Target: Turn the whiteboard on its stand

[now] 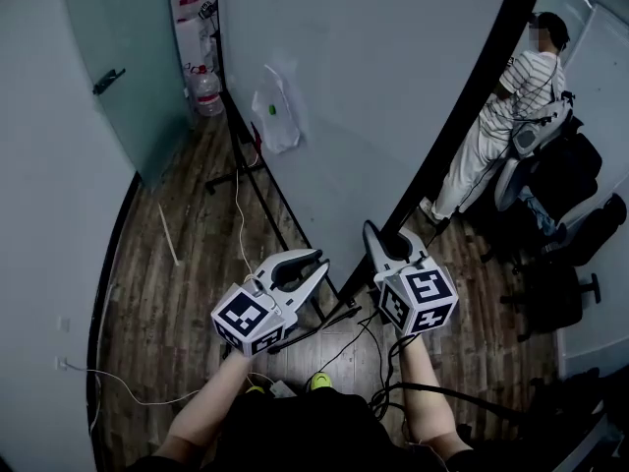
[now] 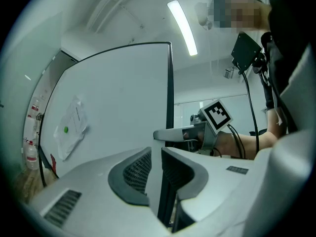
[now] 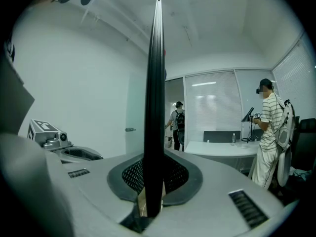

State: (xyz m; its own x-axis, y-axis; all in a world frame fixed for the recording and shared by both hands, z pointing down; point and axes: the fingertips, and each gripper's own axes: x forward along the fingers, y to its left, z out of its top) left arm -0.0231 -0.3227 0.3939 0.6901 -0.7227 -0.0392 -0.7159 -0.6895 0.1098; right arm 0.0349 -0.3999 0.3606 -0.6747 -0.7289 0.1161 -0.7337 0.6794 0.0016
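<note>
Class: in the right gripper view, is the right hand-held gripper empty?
No, the right hand-held gripper is shut on the black edge of the whiteboard.

Dark wood-plank floor (image 1: 177,264). On it rest the black feet of the whiteboard stand (image 1: 236,175), water bottles (image 1: 205,92) by the wall, office chairs (image 1: 555,293) and a trailing white cable (image 1: 128,393).

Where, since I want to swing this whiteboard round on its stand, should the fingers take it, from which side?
Take the black upright side edge, edge-on, a finger on each face. The whiteboard is a thin panel, so its rim fits the fingers; the outer edge likely gives most leverage. The left gripper and right gripper clamp there.
</note>
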